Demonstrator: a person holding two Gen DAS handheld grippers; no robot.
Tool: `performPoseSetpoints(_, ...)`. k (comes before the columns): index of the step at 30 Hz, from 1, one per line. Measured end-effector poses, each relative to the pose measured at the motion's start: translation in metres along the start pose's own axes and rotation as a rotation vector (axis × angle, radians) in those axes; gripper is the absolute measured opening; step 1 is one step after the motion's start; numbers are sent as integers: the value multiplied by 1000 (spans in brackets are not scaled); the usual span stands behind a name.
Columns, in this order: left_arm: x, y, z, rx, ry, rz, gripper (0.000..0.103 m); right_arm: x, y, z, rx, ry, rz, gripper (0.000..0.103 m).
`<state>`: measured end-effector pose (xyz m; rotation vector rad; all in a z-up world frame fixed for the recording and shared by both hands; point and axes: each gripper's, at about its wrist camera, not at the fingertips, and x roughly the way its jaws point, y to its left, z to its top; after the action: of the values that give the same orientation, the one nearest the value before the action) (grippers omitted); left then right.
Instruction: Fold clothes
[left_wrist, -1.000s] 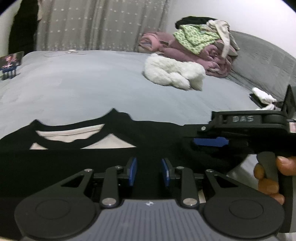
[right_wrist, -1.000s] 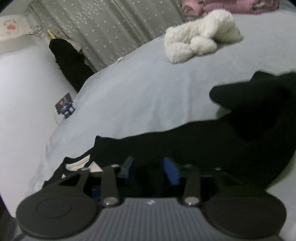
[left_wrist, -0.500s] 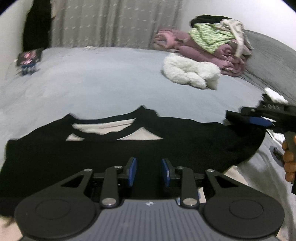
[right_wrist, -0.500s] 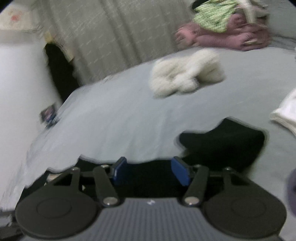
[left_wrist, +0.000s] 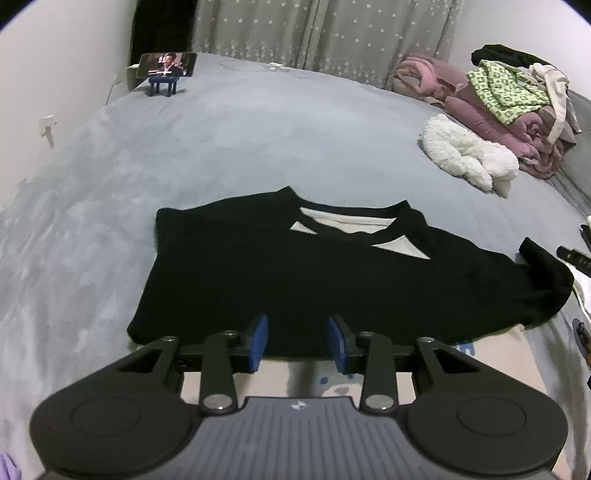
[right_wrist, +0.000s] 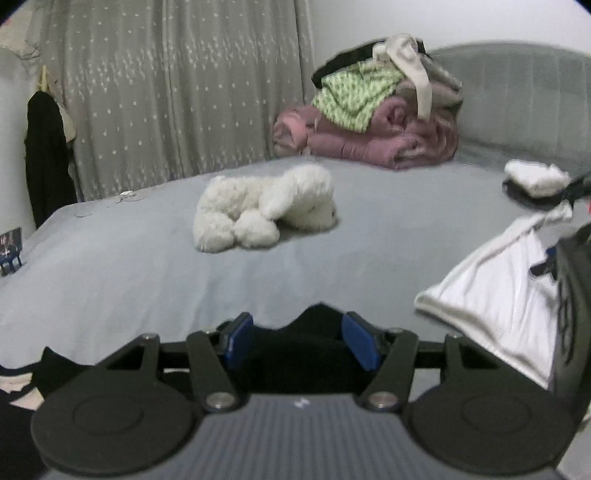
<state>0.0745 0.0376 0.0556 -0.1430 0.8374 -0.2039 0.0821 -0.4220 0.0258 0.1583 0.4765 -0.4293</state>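
Lying flat on the bed (left_wrist: 258, 122) now, the black T-shirt (left_wrist: 314, 273) has been let go: left gripper (left_wrist: 297, 341) and right gripper (right_wrist: 301, 343) both released, perhaps ready for sleeve folds.

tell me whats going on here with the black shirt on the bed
A person is folding clothes with a handheld gripper in each hand. The black t-shirt with a cream inner neckline lies partly folded on the grey bedspread. The left gripper is open at the shirt's near edge, gripping nothing. The right gripper is open too, above a black fabric edge. A white fluffy plush toy and a pile of pink and green laundry sit further back.
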Motion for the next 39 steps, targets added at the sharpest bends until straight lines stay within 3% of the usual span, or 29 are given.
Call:
performPoseSetpoints(6,1,1,-2,0,3,-21,35,13,23,-14,-193,59,56,56)
performPoseSetpoints(8,2,1,-3,1,4,-29,35,18,28,-18,-225,86,56,52)
performPoseSetpoints(10,3,0,-4,3,8,-34,35,24,28,-21,-214,111,40,12)
performPoseSetpoints(14,4,-2,-4,5,9,-41,35,10,18,-10,-96,52,63,12)
performPoseSetpoints(17,2,-1,-3,-4,2,-46,35,-17,21,4,-22,-28,169,12)
performPoseSetpoints(20,2,0,-2,-11,-3,-45,35,-41,49,8,-71,-33,272,12)
performPoseSetpoints(24,2,0,-2,-17,-4,-50,35,-61,100,-1,-182,22,394,12)
performPoseSetpoints(27,1,5,0,-33,-11,-49,35,-65,136,-19,-274,83,459,17)
performPoseSetpoints(29,0,9,2,-46,-17,-46,35,-66,149,-27,-307,143,559,30)
performPoseSetpoints(30,-1,11,2,-52,-20,-45,35,-67,153,-31,-320,175,615,45)
performPoseSetpoints(31,-1,12,3,-56,-21,-45,35,-67,158,-35,-334,208,672,50)
performPoseSetpoints(33,-1,12,3,-54,-21,-45,35,-72,146,-25,-269,205,769,55)
performPoseSetpoints(34,0,12,2,-51,-21,-46,35,-74,133,-16,-208,180,791,63)
performPoseSetpoints(37,0,10,2,-47,-21,-50,35,-70,90,3,-35,114,730,71)
performPoseSetpoints(39,0,9,1,-44,-20,-53,35,-57,82,2,31,149,694,71)
